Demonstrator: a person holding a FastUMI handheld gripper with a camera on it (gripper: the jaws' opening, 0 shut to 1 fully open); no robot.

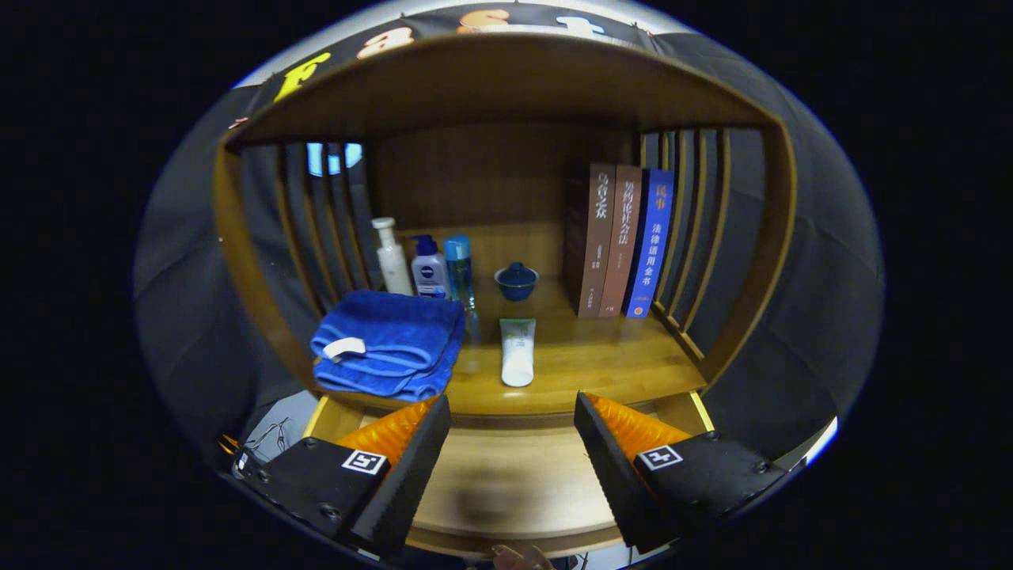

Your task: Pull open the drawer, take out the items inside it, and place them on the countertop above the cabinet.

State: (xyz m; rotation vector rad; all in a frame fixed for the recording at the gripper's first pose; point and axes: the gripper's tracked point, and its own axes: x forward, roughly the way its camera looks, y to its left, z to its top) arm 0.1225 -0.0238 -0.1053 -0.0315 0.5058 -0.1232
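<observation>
Countertop [601,356]: smooth, glossy wood. Towel [392,340]: plush cloth. Tube [517,352]: glossy plastic. Gripper [510,451], spread open: fingers [411,467] of matt, ribbed black material.

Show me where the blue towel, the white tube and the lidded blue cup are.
blue towel [392,342], gripper view, top fold.
white tube [517,352], gripper view, middle of body.
lidded blue cup [516,281], gripper view, its lid.

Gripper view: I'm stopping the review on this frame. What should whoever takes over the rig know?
Hand-held gripper: open, holding nothing, fingers over the open drawer.
Countertop: tube lying just beyond the fingers, blue towel beside it, bottles, lidded cup and books further back.
Done: drawer pulled open.
Left: the drawer's visible part looks bare; check the part hidden by the fingers.
</observation>
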